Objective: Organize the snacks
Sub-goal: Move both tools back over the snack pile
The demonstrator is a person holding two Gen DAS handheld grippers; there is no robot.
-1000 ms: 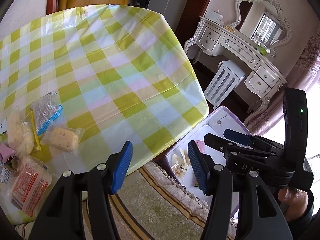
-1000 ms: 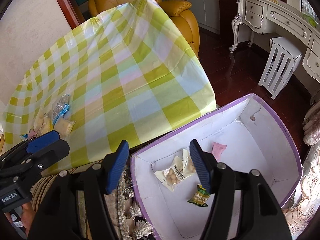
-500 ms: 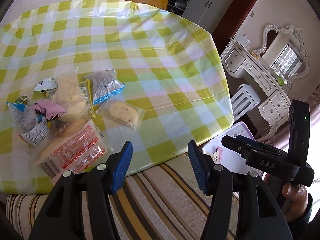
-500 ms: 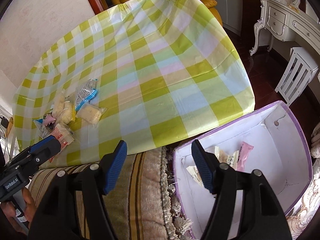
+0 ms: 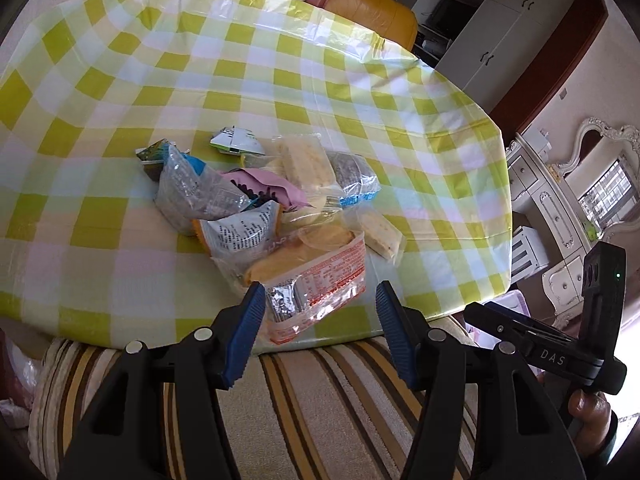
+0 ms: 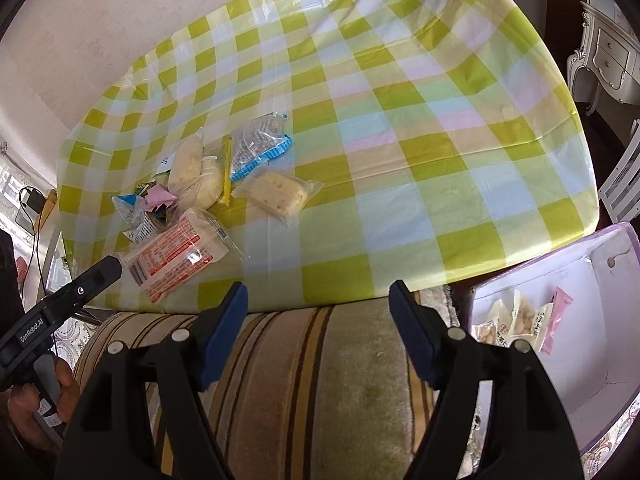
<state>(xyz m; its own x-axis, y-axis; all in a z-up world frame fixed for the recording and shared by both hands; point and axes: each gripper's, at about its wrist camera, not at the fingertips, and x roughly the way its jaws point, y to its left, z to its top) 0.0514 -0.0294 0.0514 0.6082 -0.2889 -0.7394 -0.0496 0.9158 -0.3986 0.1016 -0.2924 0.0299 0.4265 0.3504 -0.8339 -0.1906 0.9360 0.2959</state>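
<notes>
The task appears to be at an early stage: the purple-rimmed box (image 6: 608, 276), at 4 o'clock in the right wrist view beside the checked table (image 6: 400, 120), holds only a few packets, while the snack pile (image 5: 272, 204) lies heaped at centre in the left wrist view. The red-printed packet (image 5: 320, 288), largest and at 6 o'clock of the pile, overhangs the table edge; clear-wrapped cakes and small pouches lie behind it. The left gripper (image 5: 320, 312) and right gripper (image 6: 318, 312) are both spread wide and empty, the left just short of that packet.
</notes>
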